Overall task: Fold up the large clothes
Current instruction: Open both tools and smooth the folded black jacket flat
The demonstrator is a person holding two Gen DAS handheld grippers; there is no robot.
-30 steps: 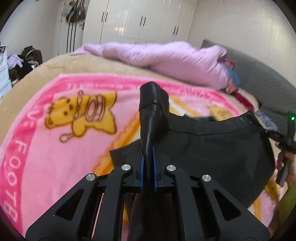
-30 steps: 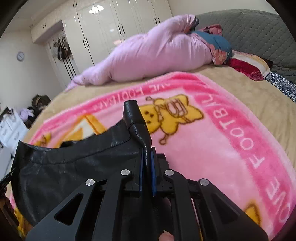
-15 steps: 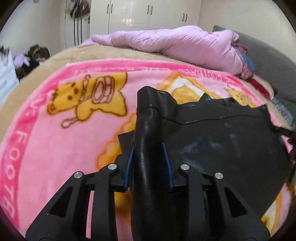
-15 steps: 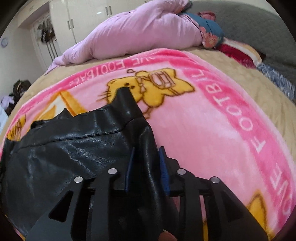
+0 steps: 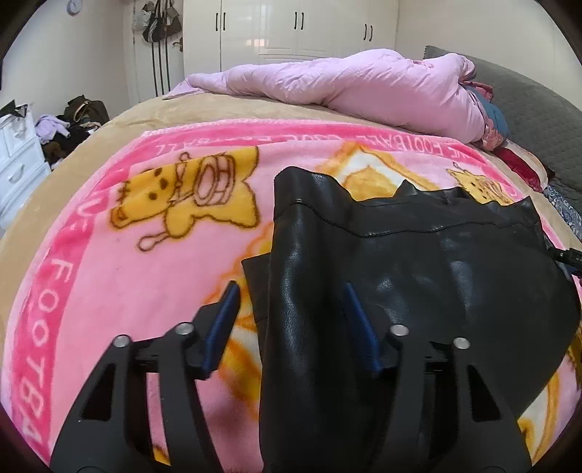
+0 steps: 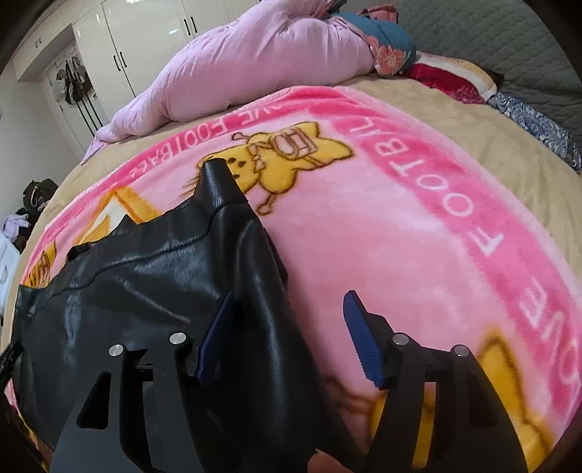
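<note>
Here one black leather garment (image 5: 418, 291) lies, apparently folded, between two spread grippers.

A home bedroom: a bed (image 5: 152, 109) with a pink blanket (image 5: 109, 262), lilac duvet (image 5: 363, 83) and white wardrobes (image 5: 291, 29).

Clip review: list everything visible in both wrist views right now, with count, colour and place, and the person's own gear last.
black leather garment: one, black, on the blanket, edges between both grippers' fingers
fleece blanket: one, pink with yellow cartoon figures, spread over the bed
bed cover: one, tan, under the blanket
quilt: one, lilac, bunched at the far side of the bed
headboard: one, grey quilted, beside the quilt
wardrobe: one, white, along the far wall
drawer unit: one, white, left edge of the left view
left gripper: one, black with blue pads, jaws open
right gripper: one, black with blue pads, jaws open
</note>
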